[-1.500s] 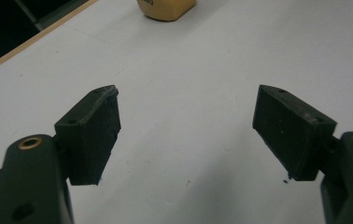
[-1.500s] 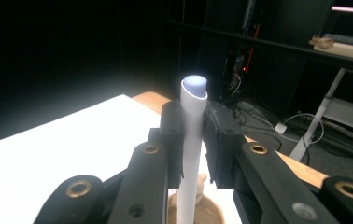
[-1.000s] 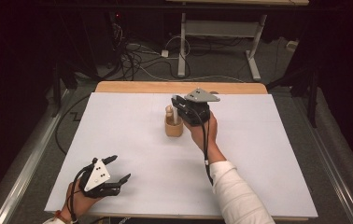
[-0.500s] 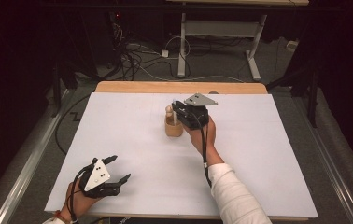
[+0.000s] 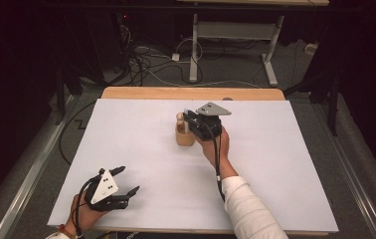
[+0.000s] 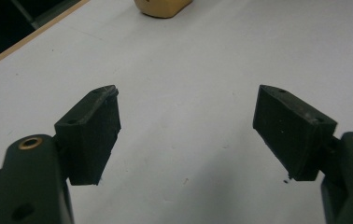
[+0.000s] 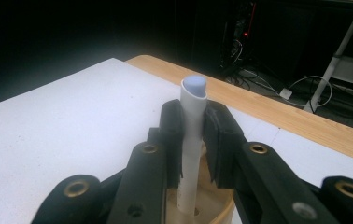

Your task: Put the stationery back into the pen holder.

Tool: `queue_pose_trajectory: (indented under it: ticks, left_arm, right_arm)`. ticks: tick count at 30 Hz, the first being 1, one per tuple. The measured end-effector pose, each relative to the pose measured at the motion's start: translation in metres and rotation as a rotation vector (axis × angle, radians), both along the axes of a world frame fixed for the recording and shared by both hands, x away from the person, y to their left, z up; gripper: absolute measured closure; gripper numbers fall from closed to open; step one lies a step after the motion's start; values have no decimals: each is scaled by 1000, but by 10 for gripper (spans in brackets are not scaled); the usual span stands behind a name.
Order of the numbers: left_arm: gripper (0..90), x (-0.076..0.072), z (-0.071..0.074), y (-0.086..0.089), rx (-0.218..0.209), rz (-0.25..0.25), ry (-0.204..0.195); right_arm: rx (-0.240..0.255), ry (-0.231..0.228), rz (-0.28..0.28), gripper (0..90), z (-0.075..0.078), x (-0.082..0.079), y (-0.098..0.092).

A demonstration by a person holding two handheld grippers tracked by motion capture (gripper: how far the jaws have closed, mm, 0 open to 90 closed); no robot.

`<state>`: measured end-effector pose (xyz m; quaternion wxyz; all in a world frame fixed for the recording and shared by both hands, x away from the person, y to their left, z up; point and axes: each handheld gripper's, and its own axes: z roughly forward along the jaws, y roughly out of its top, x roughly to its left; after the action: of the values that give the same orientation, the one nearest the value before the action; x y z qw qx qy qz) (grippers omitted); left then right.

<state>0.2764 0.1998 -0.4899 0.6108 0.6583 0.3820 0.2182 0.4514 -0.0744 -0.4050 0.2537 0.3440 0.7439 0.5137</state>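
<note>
Clamping the white tube [image 7: 193, 140] upright, the right gripper [image 7: 194, 135] sits directly above the wooden holder [image 5: 184, 136]; left gripper [image 5: 121, 181] waits well off, jaws apart.

bare white mat [image 5: 141, 149], wooden holder [image 5: 184, 137] mid-table

A lab or test room, dim and bare; a wooden table [image 5: 126, 92] under a white sheet [image 5: 141, 149], tangled cables [image 5: 146, 59] on the grey floor [image 5: 235, 74], a white metal frame [image 5: 270, 55], electronics lights [image 7: 245, 33] glowing behind.
</note>
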Motion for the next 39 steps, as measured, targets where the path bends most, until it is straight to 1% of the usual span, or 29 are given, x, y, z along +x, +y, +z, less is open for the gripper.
queue_pose_trajectory:
  ticks: [4, 9, 11, 13, 17, 20, 25, 30, 32, 35, 39]
  left_arm:
    - [225, 0, 0, 0, -3, 2, -2]
    - [225, 0, 0, 0, -1, 3, -1]
    - [225, 0, 0, 0, -2, 3, -2]
    - [225, 0, 0, 0, -1, 3, -2]
    - [224, 1, 0, 1, -2, 4, -2]
    - [224, 1, 0, 0, -1, 5, -2]
    - [224, 1, 0, 0, 4, 4, -1]
    - [224, 1, 0, 0, 9, 2, -2]
    - [224, 1, 0, -1, 10, 2, 0]
    - [224, 1, -1, -1, 14, -2, 0]
    - [224, 1, 0, -1, 12, -2, -1]
  right_arm:
    - [3, 3, -9, 777, -1, 0, 0]
    - [-4, -4, -32, 696, -1, 1, -2]
    - [-4, -9, -42, 687, -1, 2, -3]
    - [2, -10, -54, 660, -1, 1, -4]
    - [-4, -12, -53, 642, -1, -1, -5]
    - [-21, -26, -55, 622, 0, -3, -6]
    - [-25, -51, -49, 570, 1, -6, -11]
    - [-27, -68, -64, 498, 5, -10, -15]
    - [-25, -74, -59, 472, 6, -11, -17]
    - [-41, -96, -72, 442, 9, -14, -19]
    - [-50, -112, -75, 392, 13, -17, -22]
